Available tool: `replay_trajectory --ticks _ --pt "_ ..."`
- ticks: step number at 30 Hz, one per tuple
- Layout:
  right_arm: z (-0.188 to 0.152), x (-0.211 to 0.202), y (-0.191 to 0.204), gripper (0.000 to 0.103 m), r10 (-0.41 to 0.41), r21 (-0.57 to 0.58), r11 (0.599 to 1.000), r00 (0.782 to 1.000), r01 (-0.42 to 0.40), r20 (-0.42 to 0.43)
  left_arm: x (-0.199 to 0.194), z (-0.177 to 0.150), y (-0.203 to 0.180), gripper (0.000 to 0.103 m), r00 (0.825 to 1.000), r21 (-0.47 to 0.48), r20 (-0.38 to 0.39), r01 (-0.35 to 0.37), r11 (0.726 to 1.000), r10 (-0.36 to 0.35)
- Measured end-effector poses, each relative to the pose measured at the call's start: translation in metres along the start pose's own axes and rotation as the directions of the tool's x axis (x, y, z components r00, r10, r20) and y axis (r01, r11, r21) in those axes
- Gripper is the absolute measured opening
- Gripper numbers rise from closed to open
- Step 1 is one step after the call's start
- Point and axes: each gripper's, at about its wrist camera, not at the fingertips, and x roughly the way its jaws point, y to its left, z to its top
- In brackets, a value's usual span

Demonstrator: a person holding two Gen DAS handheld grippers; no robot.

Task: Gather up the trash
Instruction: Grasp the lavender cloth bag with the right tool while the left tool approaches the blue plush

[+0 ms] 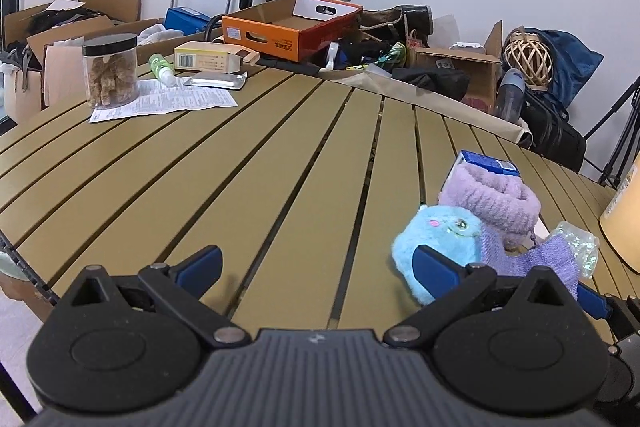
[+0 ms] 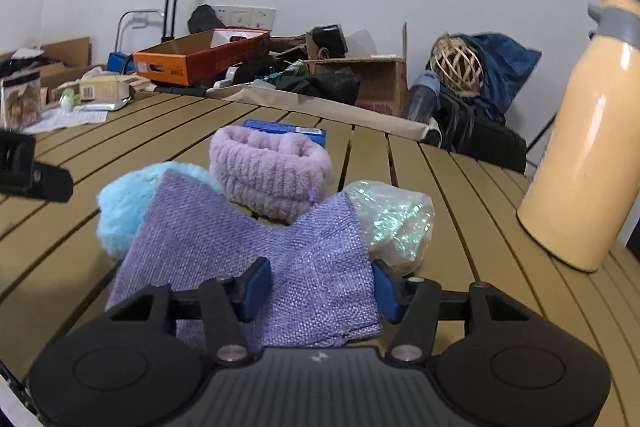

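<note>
**Right tool over the purple pouch, left tool spread beside the plush**

My right tool (image 2: 320, 285) sits low over the purple woven pouch (image 2: 256, 259) — its blue fingers (image 2: 256, 285) stand on either side of the cloth, partly spread, and I cannot tell whether the pads actually press on it. The pouch lies on the slatted tabletop (image 2: 440, 187), its far corner against a crinkled iridescent plastic bag (image 2: 394, 223). Just behind it are a light blue plush toy (image 2: 128, 203) and a folded lilac fleece band (image 2: 272, 171), with a blue carton (image 2: 286, 131) lying behind the band. A cream flask (image 2: 588, 147) stands upright off to the right, well apart from the heap.

My left tool (image 1: 320, 271) hangs with its jaws spread wide over bare slats — nothing between them; its right finger is just beside the plush toy. At the far left corner of the tabletop stand a clear jar of snacks (image 1: 110, 71) on a printed sheet (image 1: 168, 101).
</note>
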Motion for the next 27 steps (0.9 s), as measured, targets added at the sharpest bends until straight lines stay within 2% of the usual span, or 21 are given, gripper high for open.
replay_trajectory --ticks 8,12,15,22,27 --pt "-0.004 -0.006 0.010 0.031 0.010 -0.061 0.998 1.000 -0.009 0.026 0.000 0.000 0.004 0.103 1.000 -0.005 -0.006 -0.001 1.000 0.001" --pt "-0.005 -0.009 0.009 0.025 0.030 -0.046 0.999 0.999 -0.028 0.036 0.001 -0.001 0.004 0.103 1.000 0.006 -0.005 -0.004 1.000 0.004" --pt "-0.005 -0.015 0.003 0.016 0.062 -0.008 0.998 0.997 -0.062 0.048 0.002 -0.001 0.005 0.103 1.000 0.007 -0.008 -0.007 1.000 0.007" --pt "-0.001 -0.037 -0.027 0.013 0.136 0.160 0.974 0.981 -0.157 0.135 0.003 0.000 0.005 0.103 1.000 0.004 -0.009 0.004 1.000 -0.004" --pt "0.001 -0.055 -0.054 0.013 0.129 0.241 0.954 0.970 -0.178 0.206 0.004 0.000 -0.005 0.103 1.000 0.009 -0.003 0.021 1.000 -0.021"
